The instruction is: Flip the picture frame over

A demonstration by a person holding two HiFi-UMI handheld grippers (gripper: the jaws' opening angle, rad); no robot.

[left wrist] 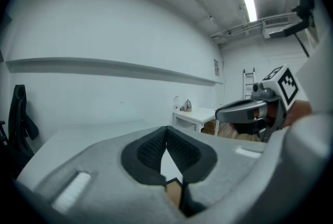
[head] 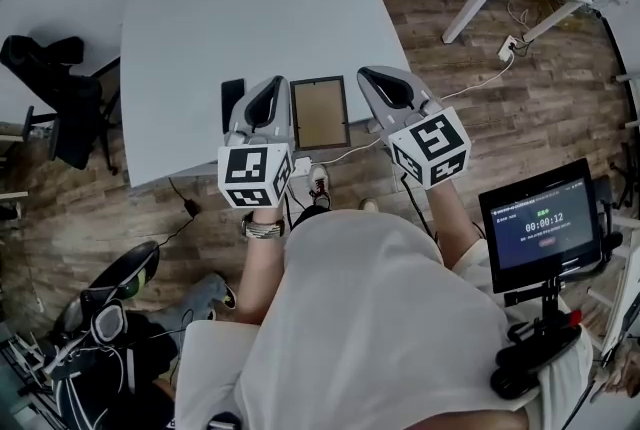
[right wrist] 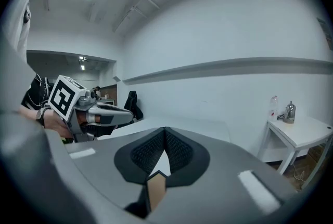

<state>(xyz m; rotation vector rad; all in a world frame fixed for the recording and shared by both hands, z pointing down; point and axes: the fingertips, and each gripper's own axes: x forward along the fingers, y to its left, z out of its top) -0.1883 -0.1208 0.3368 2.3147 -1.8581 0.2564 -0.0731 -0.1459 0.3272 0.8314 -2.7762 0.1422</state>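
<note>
Your grey table (head: 230, 28) spreads far ahead of you. Above its near edge you hold the left gripper (head: 270, 84) and the right gripper (head: 369, 75), each with its jaws pressed together on nothing. The picture frame (head: 320, 113) lies flat on the table between them, brown panel up. A small black slab (head: 232, 101) lies just left of the left gripper.

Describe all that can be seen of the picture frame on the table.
The picture frame is a small rectangle with a thin dark border round a plain tan-brown panel that looks like board; no picture shows. It lies flat on the pale grey table, near its front edge, between the left gripper and the right gripper. Only the table seems to touch it.
</note>
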